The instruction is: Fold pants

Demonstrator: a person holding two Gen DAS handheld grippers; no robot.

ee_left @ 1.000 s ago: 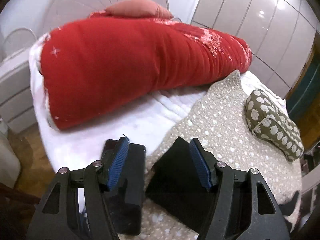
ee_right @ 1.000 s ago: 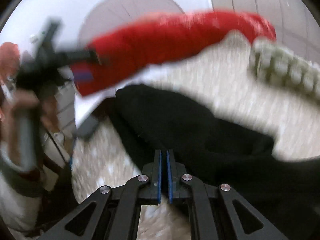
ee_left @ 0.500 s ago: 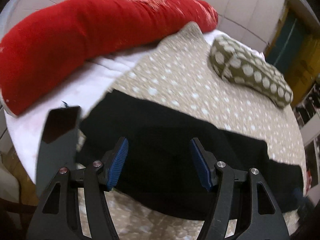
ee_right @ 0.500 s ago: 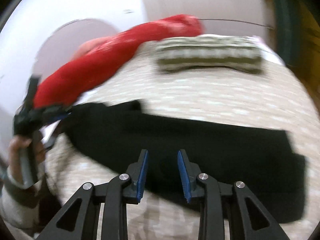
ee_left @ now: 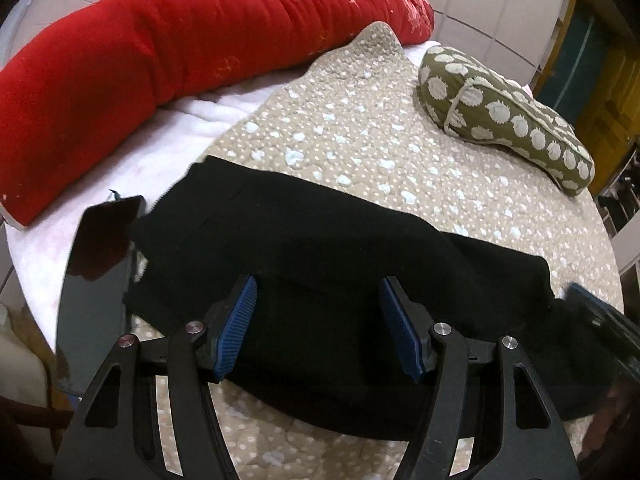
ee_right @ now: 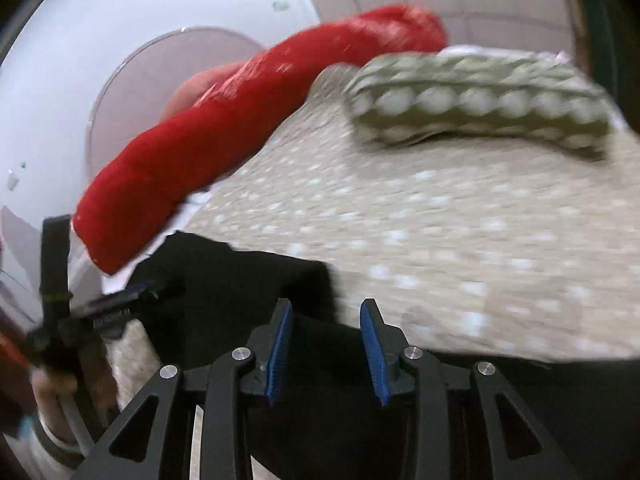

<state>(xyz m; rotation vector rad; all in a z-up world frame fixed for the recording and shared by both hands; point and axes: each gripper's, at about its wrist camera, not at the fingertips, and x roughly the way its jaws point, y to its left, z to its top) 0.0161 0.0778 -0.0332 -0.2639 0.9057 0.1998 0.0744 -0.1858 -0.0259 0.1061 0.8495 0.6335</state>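
Observation:
Black pants [ee_left: 320, 256] lie flat in a long band across the beige dotted bedspread [ee_left: 360, 136], running from near left to far right. My left gripper [ee_left: 318, 320] is open and empty, hovering just above the pants' near edge. My right gripper [ee_right: 326, 340] is open and empty above the other end of the pants [ee_right: 240, 280]; this view is blurred. The right gripper also shows at the right edge of the left wrist view [ee_left: 600, 316]. The left gripper shows at the left of the right wrist view [ee_right: 100, 312].
A long red bolster [ee_left: 160, 52] lies along the far side of the bed. An olive patterned pillow [ee_left: 508, 112] lies at the far right. A black phone [ee_left: 96, 264] lies on the white sheet left of the pants. White wardrobe doors stand behind.
The right gripper was shut on the pants, then opened and let them go. The pants went from bunched to spread flat. Both grippers have drawn back toward the near edge.

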